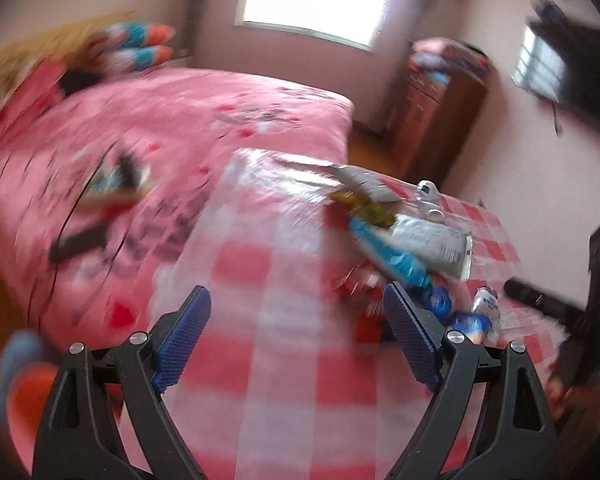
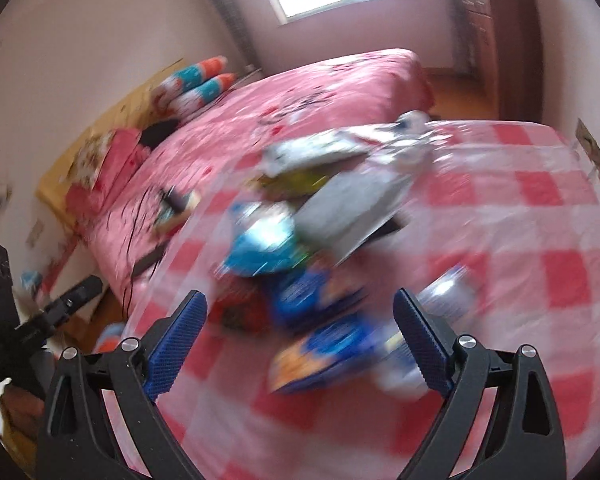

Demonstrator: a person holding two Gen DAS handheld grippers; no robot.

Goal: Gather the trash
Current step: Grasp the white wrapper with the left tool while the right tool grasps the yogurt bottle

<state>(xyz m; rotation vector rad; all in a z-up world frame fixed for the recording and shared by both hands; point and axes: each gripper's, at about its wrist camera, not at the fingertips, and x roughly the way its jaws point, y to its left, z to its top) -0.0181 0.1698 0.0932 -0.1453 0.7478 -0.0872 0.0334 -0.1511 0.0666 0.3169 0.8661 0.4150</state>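
- Both pairs of jaws stand spread wide and grasp nothing — the left gripper [image 1: 296, 312] hangs over bare checks of the surface [image 1: 260, 360], the right gripper [image 2: 300, 320] just short of the litter.
- Trash sits heaped toward the far middle of the red-and-white checked surface, beside the pink bed [image 1: 160, 120]: silver foil wrappers [image 1: 432, 240], a blue snack packet [image 1: 396, 260], a red wrapper [image 1: 360, 284] and a small white bottle [image 1: 486, 308] at the near side of the heap.
- From the right wrist view, a blue-and-orange packet [image 2: 324, 352] lies nearest, between the jaw tips; blur hides its edges.
- Step in hand, as I judge it: closing in for a first pick. Best to take the near, loose packet first — come down flat, pinch a raised fold rather than the slick plastic cover beneath.
- Foil will likely crumple and slip; a firm squeeze on a bunched part should serve better than on an edge.
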